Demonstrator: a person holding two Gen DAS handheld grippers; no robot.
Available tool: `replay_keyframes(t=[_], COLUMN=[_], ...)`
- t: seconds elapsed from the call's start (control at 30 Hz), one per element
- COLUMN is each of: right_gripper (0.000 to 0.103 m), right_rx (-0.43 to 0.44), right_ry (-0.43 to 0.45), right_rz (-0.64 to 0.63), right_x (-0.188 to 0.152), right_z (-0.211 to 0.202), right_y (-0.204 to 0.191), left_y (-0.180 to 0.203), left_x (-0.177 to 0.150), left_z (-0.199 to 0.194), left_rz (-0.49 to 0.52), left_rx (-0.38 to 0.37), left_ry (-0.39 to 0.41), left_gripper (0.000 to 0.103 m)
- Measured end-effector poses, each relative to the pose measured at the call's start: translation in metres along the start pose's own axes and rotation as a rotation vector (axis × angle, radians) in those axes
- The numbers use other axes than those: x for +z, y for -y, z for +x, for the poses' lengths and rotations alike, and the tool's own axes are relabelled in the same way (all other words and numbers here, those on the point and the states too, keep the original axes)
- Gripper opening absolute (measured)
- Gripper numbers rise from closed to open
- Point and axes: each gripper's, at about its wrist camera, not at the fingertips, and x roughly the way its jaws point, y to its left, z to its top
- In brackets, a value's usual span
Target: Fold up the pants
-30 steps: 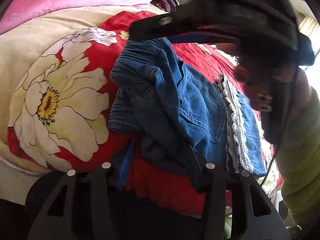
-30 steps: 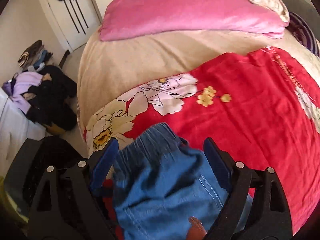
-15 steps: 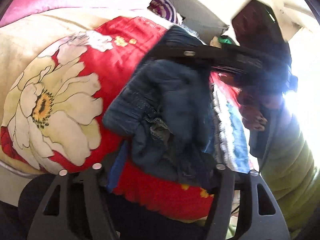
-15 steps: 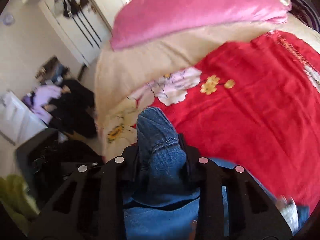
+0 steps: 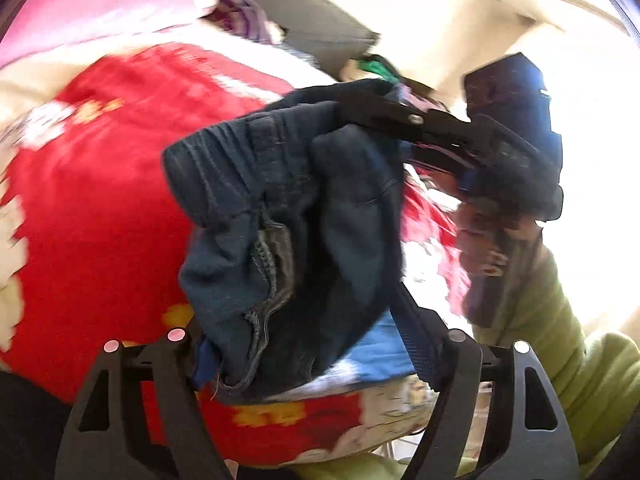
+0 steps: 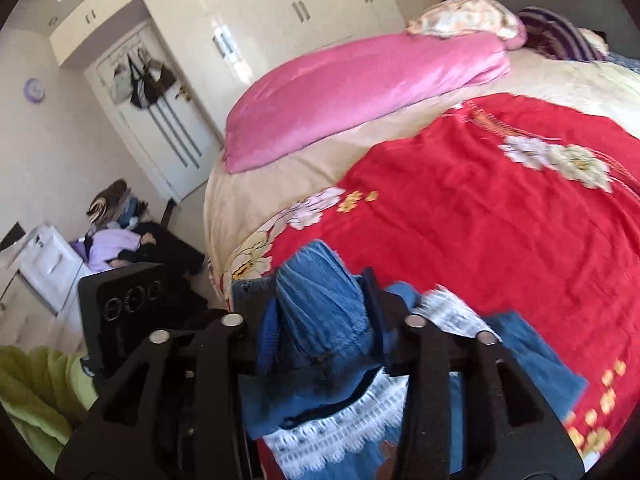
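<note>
The pants (image 5: 288, 240) are blue denim with white lace trim. They hang bunched in the air above the red flowered bedspread (image 5: 100, 200). My right gripper (image 6: 320, 320) is shut on a bunch of the denim waistband (image 6: 320, 300); it also shows in the left wrist view (image 5: 380, 112), pinching the top of the pants. My left gripper (image 5: 304, 356) has wide jaws, with the hanging denim drooping between them. The lace hem (image 6: 340, 420) dangles below my right gripper.
A pink duvet (image 6: 360, 88) and pillows lie at the head of the bed. The person's green sleeve (image 5: 560, 360) is at the right. A clothes pile (image 6: 120, 240), white furniture and a wardrobe door stand beyond the bed's left edge.
My right gripper closed on the waistband and lifted the pants off the bedspread. The pants now hang bunched, closer to my left gripper. Both views tilted upward.
</note>
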Motion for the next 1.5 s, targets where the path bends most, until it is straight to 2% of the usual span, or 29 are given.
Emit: replay_keyframes(t=[0.03, 0.07, 0.17, 0.27, 0.33, 0.47, 0.57, 0.6, 0.73, 0.87, 0.93, 0.97, 1.07, 1.2, 1.23, 1.3, 1.37, 1.4, 1.47, 1.5], right_gripper=[0.049, 0.051, 0.052, 0.053, 0.053, 0.053, 0.053, 0.053, 0.055, 0.063, 0.067, 0.070, 0.070, 0.070, 0.070, 0.067, 0.053, 0.051, 0.042, 0.041], right_rx=[-0.004, -0.013, -0.053, -0.141, -0.191, -0.254, -0.420, -0.436, -0.430, -0.429, -0.417, -0.418, -0.379, -0.329, -0.335, -0.346, -0.302, -0.287, -0.304, -0.330], right_ry=[0.021, 0.041, 0.104, 0.106, 0.088, 0.037, -0.060, -0.076, -0.031, 0.037, 0.055, 0.058, 0.044, -0.021, -0.039, -0.088, -0.125, -0.137, -0.168, -0.186], right_rz=[0.013, 0.032, 0.096, 0.150, 0.179, 0.191, 0.151, 0.164, 0.161, 0.093, 0.037, 0.002, -0.097, -0.234, -0.277, -0.357, -0.377, -0.399, -0.486, -0.528], right_x=[-0.004, -0.009, -0.032, -0.057, -0.074, -0.091, -0.099, -0.102, -0.102, -0.105, -0.107, -0.109, -0.119, -0.131, -0.134, -0.138, -0.139, -0.139, -0.139, -0.139], right_z=[-0.009, -0.020, -0.052, -0.064, -0.063, -0.049, -0.031, -0.026, -0.038, -0.064, -0.075, -0.079, -0.085, -0.067, -0.058, -0.036, -0.021, -0.015, 0.004, 0.013], right_y=[0.005, 0.010, 0.028, 0.042, 0.046, 0.050, 0.052, 0.056, 0.048, 0.025, 0.008, -0.003, -0.035, -0.069, -0.076, -0.089, -0.096, -0.101, -0.110, -0.112], left_y=[0.007, 0.016, 0.029, 0.034, 0.038, 0.027, 0.027, 0.027, 0.030, 0.035, 0.031, 0.026, 0.010, 0.002, 0.002, 0.005, 0.007, 0.008, 0.014, 0.016], left_x=[-0.001, -0.004, -0.010, -0.018, -0.022, -0.022, -0.024, -0.024, -0.022, -0.016, -0.006, -0.001, 0.016, 0.033, 0.038, 0.048, 0.055, 0.055, 0.054, 0.053], left_z=[0.004, 0.010, 0.025, 0.039, 0.048, 0.054, 0.055, 0.056, 0.035, 0.005, -0.002, -0.006, -0.013, -0.011, -0.006, 0.009, 0.023, 0.030, 0.046, 0.053], left_rz=[0.020, 0.046, 0.102, 0.137, 0.164, 0.143, 0.146, 0.151, 0.169, 0.238, 0.229, 0.209, 0.154, 0.130, 0.131, 0.136, 0.141, 0.151, 0.199, 0.219], left_rx=[-0.010, -0.025, -0.063, -0.075, -0.054, -0.042, -0.037, -0.035, -0.041, 0.085, 0.118, 0.131, 0.165, 0.212, 0.216, 0.221, 0.204, 0.202, 0.205, 0.213], left_ry=[-0.009, -0.025, -0.076, -0.139, -0.170, -0.195, -0.201, -0.202, -0.162, -0.090, -0.066, -0.051, -0.027, -0.021, -0.026, -0.052, -0.093, -0.118, -0.154, -0.171], left_gripper=[0.073, 0.073, 0.073, 0.073, 0.073, 0.073, 0.074, 0.074, 0.078, 0.079, 0.095, 0.098, 0.098, 0.097, 0.093, 0.041, 0.028, 0.021, 0.020, 0.020])
